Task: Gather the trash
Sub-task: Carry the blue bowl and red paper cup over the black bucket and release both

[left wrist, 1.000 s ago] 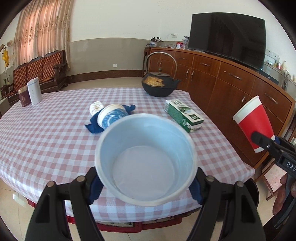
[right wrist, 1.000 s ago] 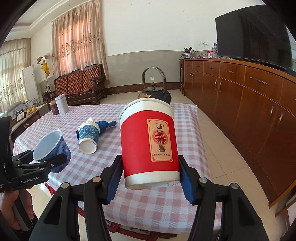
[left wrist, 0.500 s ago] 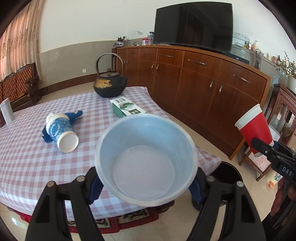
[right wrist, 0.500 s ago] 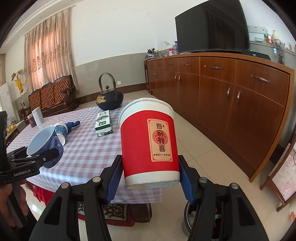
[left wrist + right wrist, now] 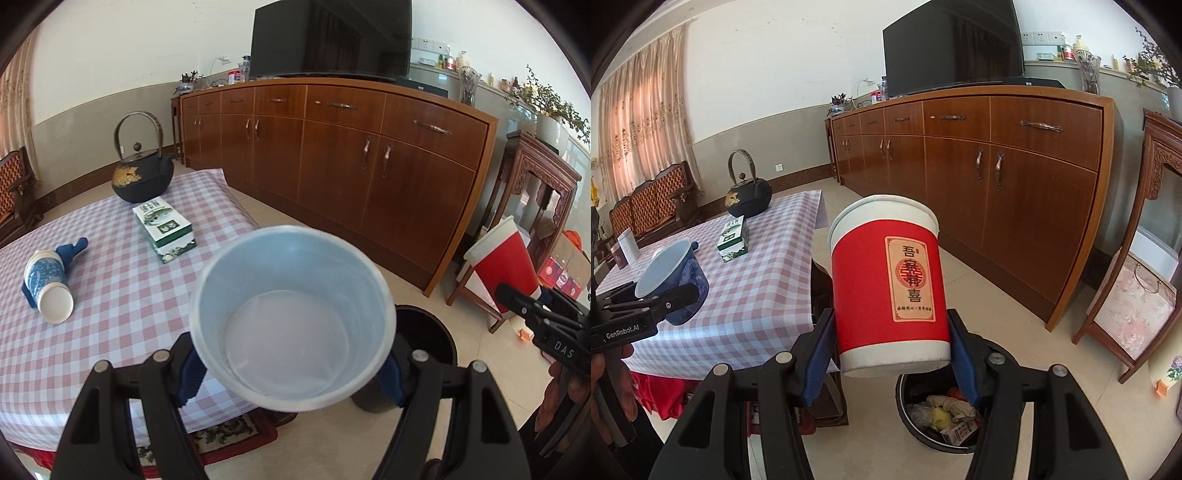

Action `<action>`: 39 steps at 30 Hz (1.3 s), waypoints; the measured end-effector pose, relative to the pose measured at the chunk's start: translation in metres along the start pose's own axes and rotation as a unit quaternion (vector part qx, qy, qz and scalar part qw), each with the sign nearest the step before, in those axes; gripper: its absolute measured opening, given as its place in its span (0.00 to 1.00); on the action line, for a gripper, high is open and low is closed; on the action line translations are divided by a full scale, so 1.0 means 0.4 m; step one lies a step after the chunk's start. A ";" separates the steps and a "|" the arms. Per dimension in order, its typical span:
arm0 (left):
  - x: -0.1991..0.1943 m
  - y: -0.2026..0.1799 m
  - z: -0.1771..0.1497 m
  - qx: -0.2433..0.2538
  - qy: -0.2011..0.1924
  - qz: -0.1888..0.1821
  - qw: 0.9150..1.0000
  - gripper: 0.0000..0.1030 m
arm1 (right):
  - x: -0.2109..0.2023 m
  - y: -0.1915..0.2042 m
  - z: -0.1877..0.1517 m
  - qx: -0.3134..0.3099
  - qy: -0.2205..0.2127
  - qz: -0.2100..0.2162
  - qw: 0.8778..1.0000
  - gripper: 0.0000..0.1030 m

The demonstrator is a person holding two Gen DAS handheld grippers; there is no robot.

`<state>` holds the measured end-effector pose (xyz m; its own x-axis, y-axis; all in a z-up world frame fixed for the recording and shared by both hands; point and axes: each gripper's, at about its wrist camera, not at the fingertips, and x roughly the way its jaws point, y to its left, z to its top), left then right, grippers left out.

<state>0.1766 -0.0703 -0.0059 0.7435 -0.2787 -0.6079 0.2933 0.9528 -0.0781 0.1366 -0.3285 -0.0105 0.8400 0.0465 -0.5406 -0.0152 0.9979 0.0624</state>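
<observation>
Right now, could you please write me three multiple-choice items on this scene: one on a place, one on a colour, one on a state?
1. Where is the black trash bin?
A. on the floor by the table
B. on the sideboard
C. on the table

2. What colour is the cup in the right claw?
A. green
B. red
C. yellow

3. How is the blue-patterned cup on the table?
A. upright
B. stacked
C. on its side

Key: A, the bin stands on tiles; B, red wall with label; C, its base faces sideways.

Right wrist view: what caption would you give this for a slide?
Right gripper holds a red paper cup above a black trash bin beside the checked table.
</observation>
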 end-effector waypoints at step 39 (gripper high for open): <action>0.403 -0.400 -0.105 0.072 0.145 -0.121 0.979 0.74 | 0.229 -0.302 -0.249 0.013 0.137 -0.064 0.988 0.58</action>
<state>0.2241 -0.2626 -0.1247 0.4465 -0.4285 -0.7855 0.5365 0.8308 -0.1482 0.1614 -0.4405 -0.1512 0.6557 -0.0657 -0.7521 0.0978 0.9952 -0.0017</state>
